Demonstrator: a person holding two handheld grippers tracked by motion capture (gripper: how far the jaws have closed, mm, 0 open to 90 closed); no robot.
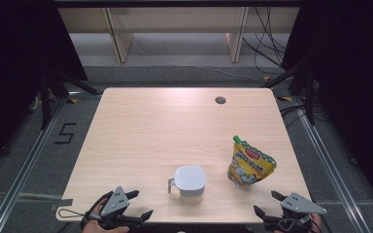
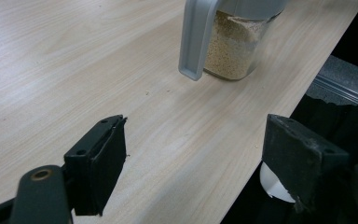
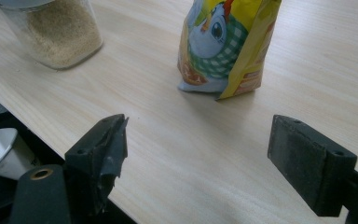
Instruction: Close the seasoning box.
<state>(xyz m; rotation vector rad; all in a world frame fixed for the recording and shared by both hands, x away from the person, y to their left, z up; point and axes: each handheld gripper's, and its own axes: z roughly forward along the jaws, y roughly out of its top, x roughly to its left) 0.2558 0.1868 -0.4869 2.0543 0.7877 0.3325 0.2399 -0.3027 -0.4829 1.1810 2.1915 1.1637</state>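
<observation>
While both claws hung at the near edge of the counter, neither had hold of anything. The left claw sat at the near left corner, its jaws spread wide with only bare wood between them; in the left gripper view one jaw stood over the counter and the other hung past its edge. The right claw sat at the near right corner, its jaws likewise set far apart and empty, as the right gripper view showed with plain wood in the gap.

The jar stood upright near the front edge, roughly midway between the two claws and apart from both. It had a pale grey lid and a grey handle turned toward the left claw, and its clear body was filled with pale grain. In the left gripper view it stood ahead of the open jaws, untouched.

The pouch, yellow with a green top corner and a cartoon chick in a green checked bib, stood just to the right of the jar, not touching it, leaning a little. It stood ahead of the right claw, well clear of the jaws.
</observation>
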